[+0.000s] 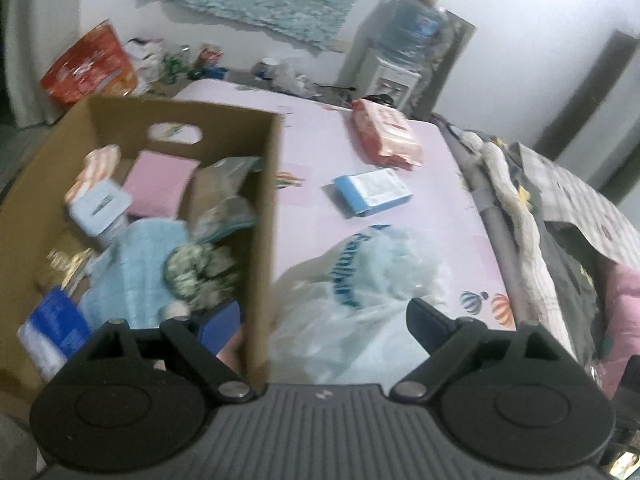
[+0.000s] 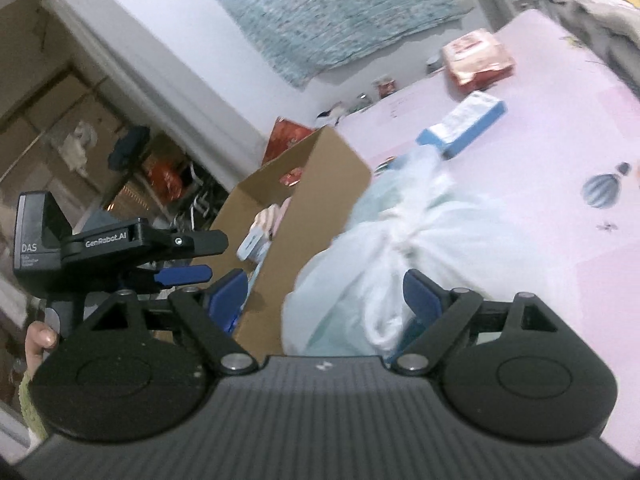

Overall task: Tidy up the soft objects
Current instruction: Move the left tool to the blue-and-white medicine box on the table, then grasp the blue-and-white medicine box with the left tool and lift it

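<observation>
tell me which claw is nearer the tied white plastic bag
Right. The right claw has the white plastic bag partly between its open jaws. The left claw straddles the cardboard box wall, with the bag beside it.

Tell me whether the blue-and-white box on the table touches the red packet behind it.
Apart. The left wrist view shows the blue-and-white box lying nearer the camera, with a strip of bare pink table between it and the red packet.
</observation>
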Tool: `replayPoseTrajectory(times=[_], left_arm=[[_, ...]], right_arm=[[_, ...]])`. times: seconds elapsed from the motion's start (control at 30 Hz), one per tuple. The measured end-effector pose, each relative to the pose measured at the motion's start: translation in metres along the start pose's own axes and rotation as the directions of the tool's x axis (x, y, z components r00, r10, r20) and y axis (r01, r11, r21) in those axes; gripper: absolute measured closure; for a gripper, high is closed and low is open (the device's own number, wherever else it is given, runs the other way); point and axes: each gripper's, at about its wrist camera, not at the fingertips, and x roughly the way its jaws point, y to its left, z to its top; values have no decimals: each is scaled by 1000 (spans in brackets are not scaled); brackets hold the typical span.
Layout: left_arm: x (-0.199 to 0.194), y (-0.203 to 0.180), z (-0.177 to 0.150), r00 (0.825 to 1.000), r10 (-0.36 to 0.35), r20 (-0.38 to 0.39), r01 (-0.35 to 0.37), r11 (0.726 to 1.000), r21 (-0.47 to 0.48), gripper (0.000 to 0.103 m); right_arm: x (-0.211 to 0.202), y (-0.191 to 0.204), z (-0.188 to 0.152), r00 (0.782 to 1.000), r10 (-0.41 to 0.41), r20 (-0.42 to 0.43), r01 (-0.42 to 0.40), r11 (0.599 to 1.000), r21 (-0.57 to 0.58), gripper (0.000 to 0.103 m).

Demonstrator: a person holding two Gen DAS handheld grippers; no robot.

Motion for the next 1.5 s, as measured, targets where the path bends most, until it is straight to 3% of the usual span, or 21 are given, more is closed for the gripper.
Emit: replayPoseTrajectory(times=[0.4,0.6,0.83,1.03,1.17,1.3,1.5], left_arm=[[38,-72,31,999,22,-25,-17,987,161,11],[58,-102,49,998,54,-15,-48,963,267,11],[105,-136,82,991,133,0,-120,894,432,9],[175,-149,119,985,110,-132,-29,864,503,6],[229,-158,130,964,138,-226,21,811,585,6],[269,-163,134,948,187,-259,30,756,654,6],[311,-168,143,934,230,-273,26,718,696,4]], right_arm=[[-22,-50,16,996,-27,90,17,994,105,18],[-21,-70,27,993,-44,112,27,989,143,18],[4,-97,55,992,-74,102,58,987,150,18],[37,-129,85,991,-108,77,93,980,177,18],[53,-145,97,993,-102,64,88,977,192,18],[64,-158,101,995,-89,44,78,975,206,18],[76,-169,106,998,-51,38,41,975,218,18]])
